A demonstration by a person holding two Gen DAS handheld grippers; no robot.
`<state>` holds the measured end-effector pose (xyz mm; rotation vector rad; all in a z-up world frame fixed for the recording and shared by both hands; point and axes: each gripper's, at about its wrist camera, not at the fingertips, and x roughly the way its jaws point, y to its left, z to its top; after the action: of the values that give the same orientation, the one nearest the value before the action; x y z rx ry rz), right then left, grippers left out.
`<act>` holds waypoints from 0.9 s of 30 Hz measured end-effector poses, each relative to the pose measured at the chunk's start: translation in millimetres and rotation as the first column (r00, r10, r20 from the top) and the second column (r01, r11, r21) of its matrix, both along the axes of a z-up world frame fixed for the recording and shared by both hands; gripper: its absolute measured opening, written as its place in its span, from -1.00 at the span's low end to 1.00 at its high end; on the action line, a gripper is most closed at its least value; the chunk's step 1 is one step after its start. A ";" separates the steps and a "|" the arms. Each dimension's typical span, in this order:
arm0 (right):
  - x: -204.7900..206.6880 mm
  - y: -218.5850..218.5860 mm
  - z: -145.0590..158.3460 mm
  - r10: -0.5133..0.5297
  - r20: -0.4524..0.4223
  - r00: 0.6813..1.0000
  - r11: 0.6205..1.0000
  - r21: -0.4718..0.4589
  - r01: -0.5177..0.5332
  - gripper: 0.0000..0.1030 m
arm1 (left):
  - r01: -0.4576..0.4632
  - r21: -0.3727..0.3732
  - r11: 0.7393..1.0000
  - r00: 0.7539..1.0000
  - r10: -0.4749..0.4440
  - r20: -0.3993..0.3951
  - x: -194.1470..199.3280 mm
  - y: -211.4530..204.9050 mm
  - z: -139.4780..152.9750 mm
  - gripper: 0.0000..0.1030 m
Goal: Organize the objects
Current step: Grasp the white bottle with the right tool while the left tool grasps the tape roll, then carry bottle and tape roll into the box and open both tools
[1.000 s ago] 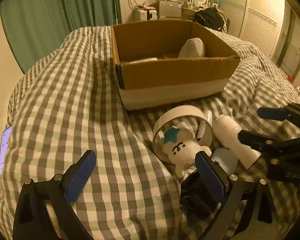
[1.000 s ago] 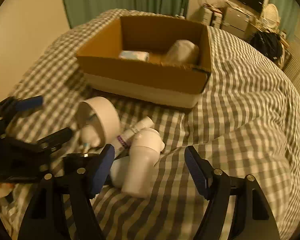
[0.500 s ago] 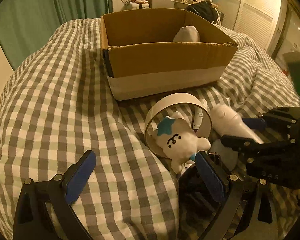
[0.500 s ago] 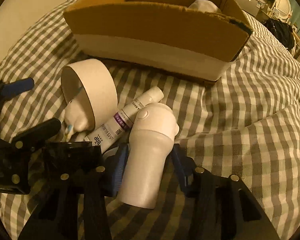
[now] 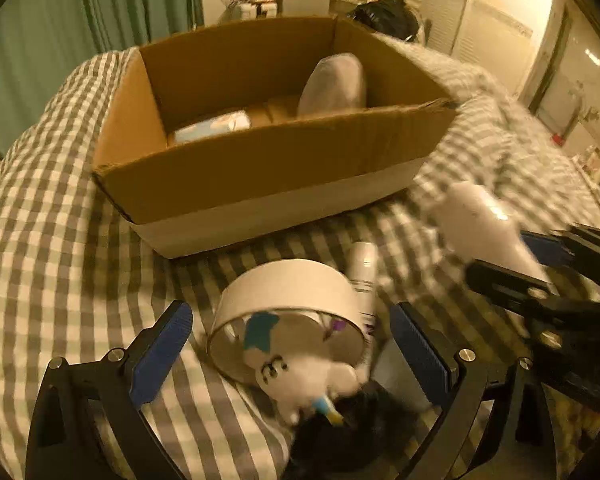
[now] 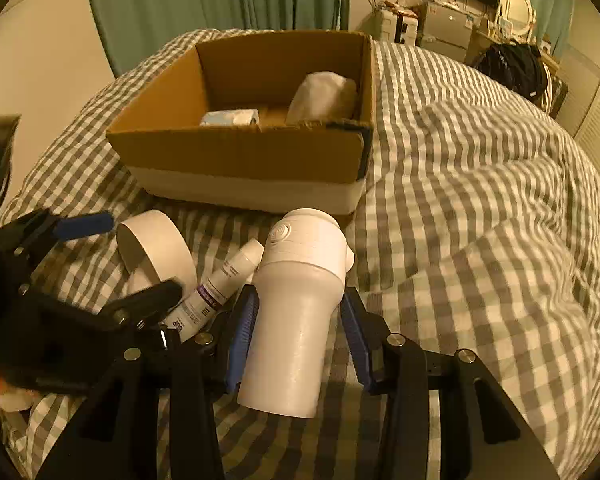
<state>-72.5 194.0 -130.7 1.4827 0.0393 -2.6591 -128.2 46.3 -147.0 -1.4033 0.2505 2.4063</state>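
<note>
Left claw (image 5: 292, 356) hangs with its pads wide apart, straddling the white ring (image 5: 288, 292) and the plush toy (image 5: 300, 376) lying in it on the checked bed (image 6: 480, 200); nothing is pinched. Beside them lies a tube (image 6: 220, 288). Right claw (image 6: 298, 332) has just been closing and now clamps the white bottle (image 6: 300, 308), its long axis running away from the claw toward the cardboard box (image 6: 240, 160). That box sits just beyond the bottle's cap, so the right hand looks best placed to deliver.
</note>
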 end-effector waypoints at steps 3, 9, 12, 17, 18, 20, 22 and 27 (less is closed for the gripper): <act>6.2 3.4 -2.4 -0.001 0.002 1.000 1.000 -0.022 0.001 -0.18 | -0.020 0.005 1.000 0.998 0.019 0.057 -7.1 -2.8 -16.3 0.98; 3.6 -5.8 -8.7 0.004 0.007 1.000 1.000 0.004 -0.004 -0.18 | -0.026 0.076 0.997 0.994 0.017 0.112 -12.9 -11.7 -25.2 0.62; 3.4 -6.3 -7.1 0.000 0.003 1.000 1.000 0.010 0.000 -0.18 | -0.030 0.089 0.996 0.995 0.020 0.102 -9.5 -15.2 -21.7 0.62; 6.8 -8.3 -1.8 0.000 -0.016 1.000 1.000 0.016 0.001 -0.18 | -0.039 0.139 0.990 0.998 0.032 0.053 1.6 -24.7 1.8 0.61; 7.6 -8.4 0.4 -0.003 -0.022 1.000 1.000 0.016 0.004 -0.18 | -0.039 0.143 0.989 0.999 0.033 0.042 3.5 -26.1 7.1 0.61; 9.9 -9.1 5.9 -0.008 -0.030 1.000 1.000 0.011 0.008 -0.18 | -0.034 0.146 0.989 0.999 0.032 0.017 6.2 -28.5 20.6 0.61; 12.5 -8.7 15.1 -0.007 -0.040 0.999 1.000 -0.010 0.007 -0.18 | -0.029 0.144 0.989 0.999 0.032 -0.016 11.7 -29.6 37.7 0.61; 26.1 -11.3 55.0 -0.012 -0.122 0.992 1.000 -0.006 0.011 -0.18 | -0.022 0.163 0.986 0.995 0.037 -0.093 20.4 -35.7 84.3 0.61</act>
<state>-46.4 182.7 -75.7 1.3206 0.0327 -2.7535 -107.9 10.6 -62.8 -1.2305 0.0563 2.4599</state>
